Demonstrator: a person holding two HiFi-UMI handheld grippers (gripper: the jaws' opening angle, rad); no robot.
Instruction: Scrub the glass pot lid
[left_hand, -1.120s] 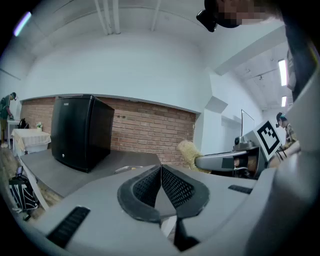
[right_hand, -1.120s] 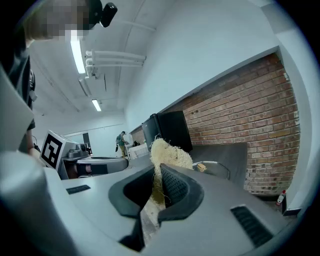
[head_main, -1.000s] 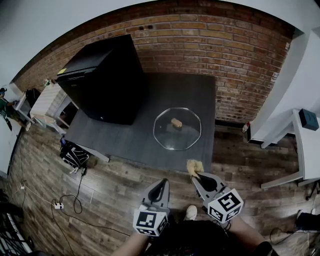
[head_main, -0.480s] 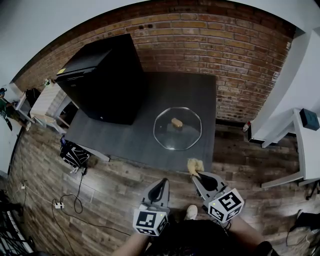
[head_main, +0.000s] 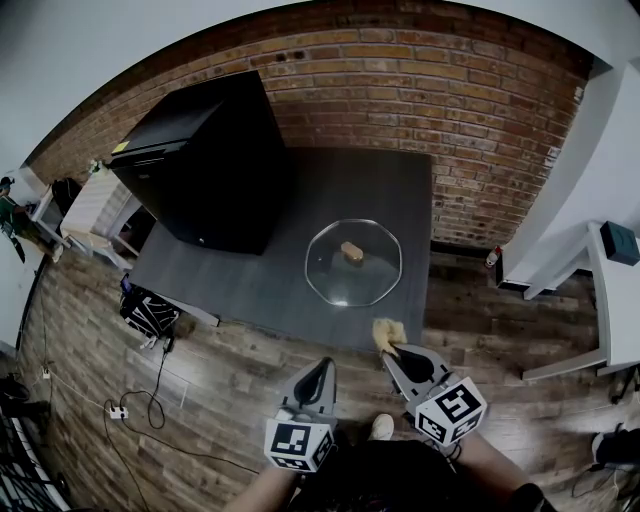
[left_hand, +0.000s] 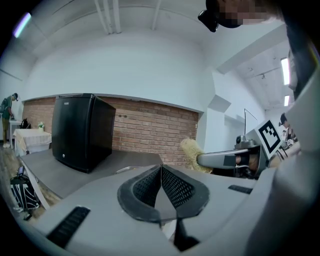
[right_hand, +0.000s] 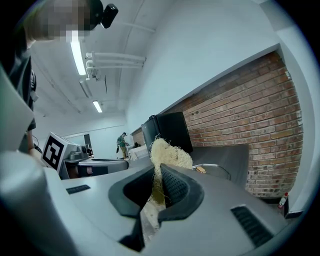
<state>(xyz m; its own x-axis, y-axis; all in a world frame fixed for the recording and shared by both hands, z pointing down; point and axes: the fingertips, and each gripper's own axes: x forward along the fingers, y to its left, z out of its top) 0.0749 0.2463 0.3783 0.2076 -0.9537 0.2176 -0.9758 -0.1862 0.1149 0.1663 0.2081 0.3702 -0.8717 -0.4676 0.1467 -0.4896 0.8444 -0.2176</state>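
Although the right gripper (head_main: 396, 352) has its jaws clamped on a pale, fibrous scrubber (head_main: 386, 333), whose tuft sticks out past the jaw tips, the scrubbing itself appears not to have begun. The glass pot lid (head_main: 353, 262) lies flat, knob (head_main: 351, 250) up, near the centre of the head view, on the near right part of the dark table (head_main: 350, 185) and to the right of the black cabinet (head_main: 205, 160). Nothing touches it. Both grippers sit at the bottom centre of that view, over the wooden floor (head_main: 230, 370) and short of the table's near edge. The left gripper (head_main: 322, 365) has its jaws pressed together with nothing between them. So the tool is in hand, but carrying it to the glass, possibly steadying the lid, and all the rubbing seem to remain. Whether the glass is soiled is too small to tell.
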